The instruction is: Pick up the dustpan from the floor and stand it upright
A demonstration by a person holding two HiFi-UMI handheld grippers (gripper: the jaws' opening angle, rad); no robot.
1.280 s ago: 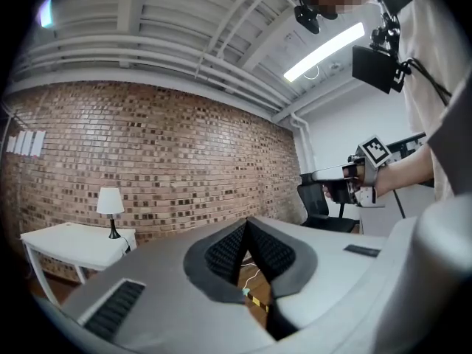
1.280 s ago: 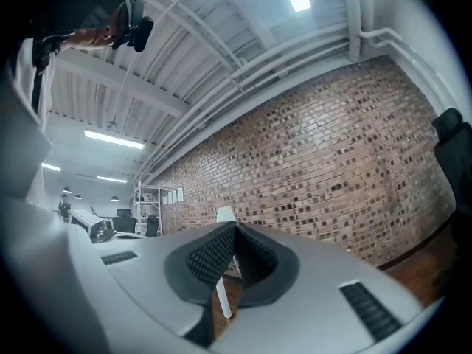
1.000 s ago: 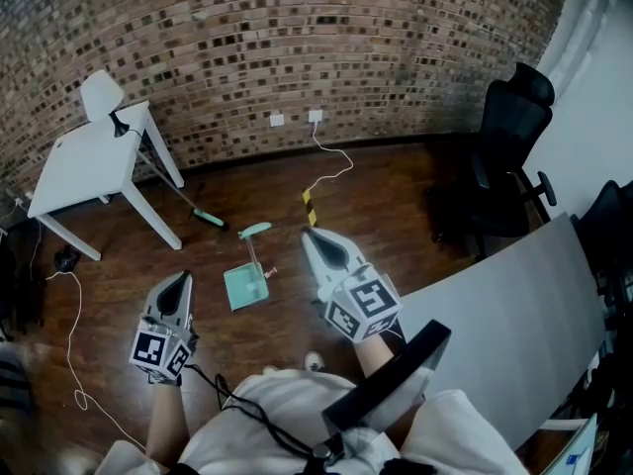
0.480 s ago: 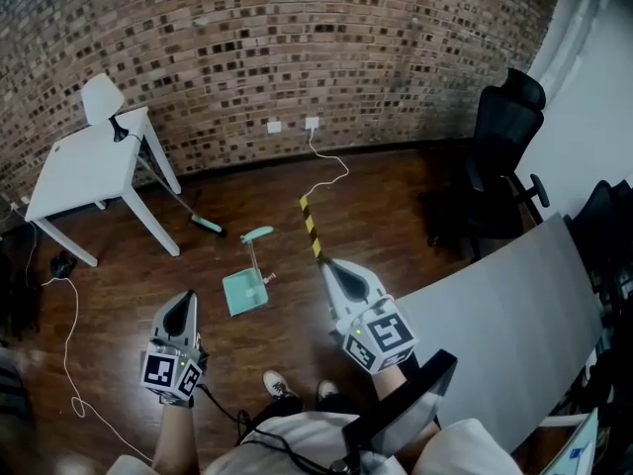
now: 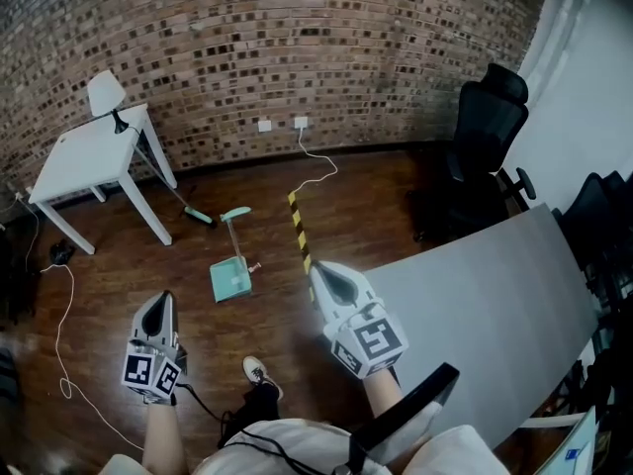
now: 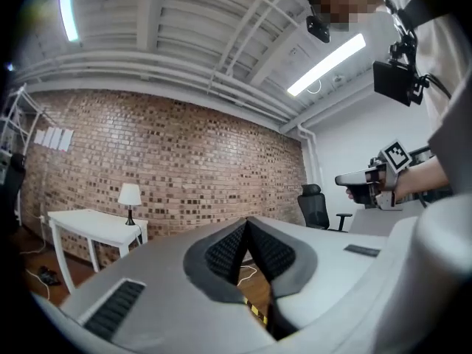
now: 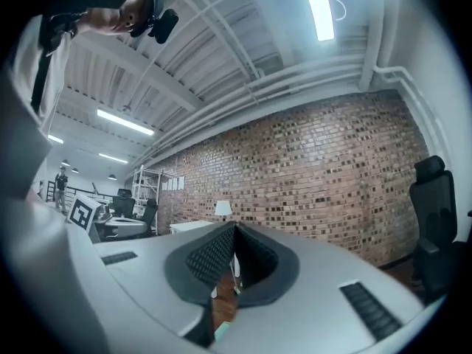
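A teal dustpan [image 5: 228, 277] lies flat on the floor near the white table [image 5: 84, 156] — both the left gripper [image 5: 158, 300] and right gripper [image 5: 321, 271] farther off, jaws pressed together, empty. Gripped by its thin handle, the pan would likely swing or slip.

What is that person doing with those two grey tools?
A person holds a tool in each hand, the left tool and the right tool, both shut and empty. The green dustpan lies on the wooden floor ahead, untouched. It has not been picked up or stood upright yet.
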